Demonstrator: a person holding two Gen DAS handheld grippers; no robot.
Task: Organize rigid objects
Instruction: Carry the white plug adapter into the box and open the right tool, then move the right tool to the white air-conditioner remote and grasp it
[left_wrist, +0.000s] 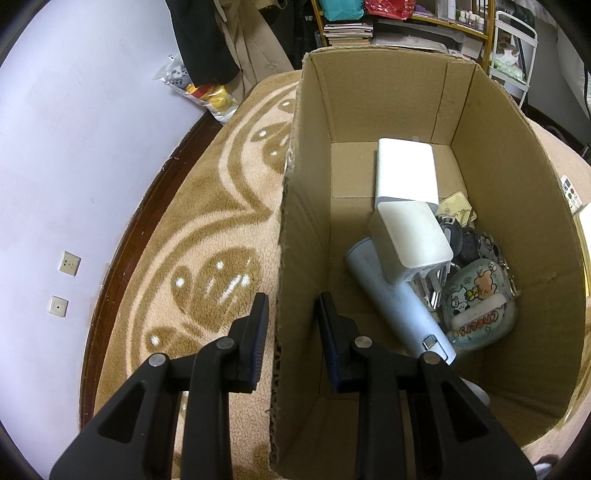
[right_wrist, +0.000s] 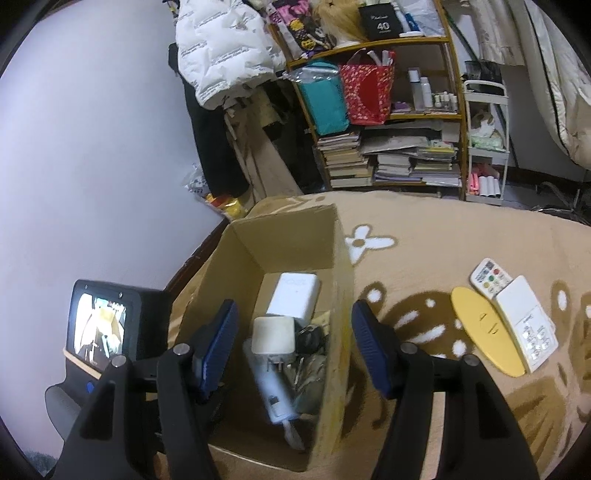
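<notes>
Beige fleece bedding (left_wrist: 207, 206) with a brown floral pattern spreads beneath an open cardboard box (left_wrist: 517, 206), a pale wall (left_wrist: 74, 147) curving off to the left with a shelf of stacked books (left_wrist: 345, 31) behind. From the left wrist camera, the left gripper (left_wrist: 291, 317) straddles the box's near left wall, one finger outside over the bedding and one inside, with a gap on either side of the cardboard, so its jaws stand apart and are not pressed onto the wall. Inside the box lie a white rectangular case (left_wrist: 406, 170) at the far end, a white cube adapter (left_wrist: 410, 236) resting on a pale blue bottle (left_wrist: 399, 306), a bunch of dark keys (left_wrist: 461, 240), and a cartoon-printed pouch reading "Cheers" (left_wrist: 480, 302) against the right wall. From the right wrist camera, the right gripper (right_wrist: 291, 332) hangs over the same box (right_wrist: 280, 232) with its blue-padded fingers spread wide and nothing between them. On the bedding to the right of the box lie a white remote control (right_wrist: 489, 277), a yellow oval lid (right_wrist: 484, 325) and a white flat keypad device (right_wrist: 526, 321), the three just beside or overlapping one another. At lower left the left gripper's camera screen (right_wrist: 101, 325) is visible.
</notes>
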